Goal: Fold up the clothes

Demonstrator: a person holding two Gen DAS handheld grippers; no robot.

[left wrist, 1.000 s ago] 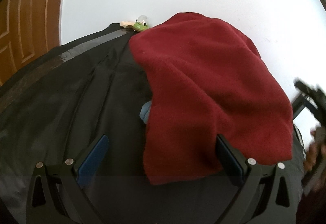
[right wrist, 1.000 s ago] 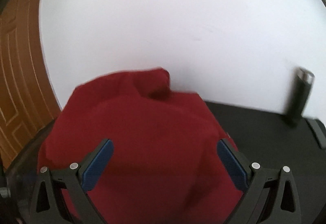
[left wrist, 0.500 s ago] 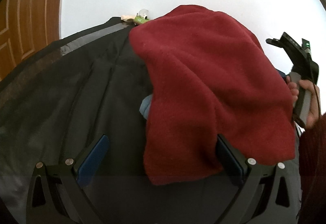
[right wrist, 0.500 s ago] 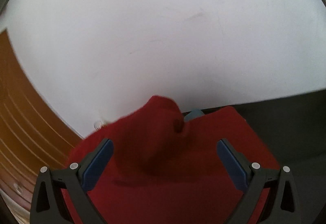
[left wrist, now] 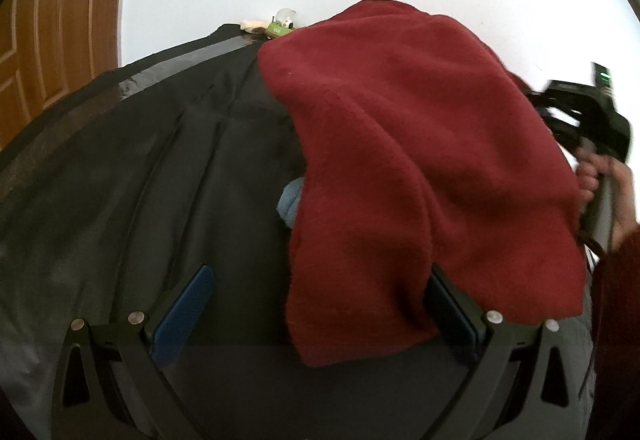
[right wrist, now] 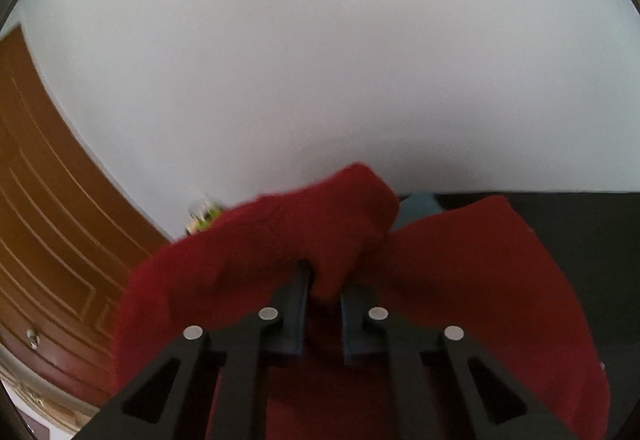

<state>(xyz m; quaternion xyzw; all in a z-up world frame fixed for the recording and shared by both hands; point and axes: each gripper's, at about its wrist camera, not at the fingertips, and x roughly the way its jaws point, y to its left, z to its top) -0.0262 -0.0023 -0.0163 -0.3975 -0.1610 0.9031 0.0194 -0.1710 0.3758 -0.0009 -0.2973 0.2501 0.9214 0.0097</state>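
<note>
Since a second ago your right tool (right wrist: 323,300) has swung to the far edge and pinched a fold of the red cloth (left wrist: 420,160) heaped on the bench (left wrist: 140,180), left tool (left wrist: 316,316) spread and idle; next, probably lift and spread it.

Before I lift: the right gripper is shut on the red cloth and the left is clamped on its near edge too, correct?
Not quite. The right gripper is shut on the red cloth, but the left gripper is open, per the left wrist view.
</note>
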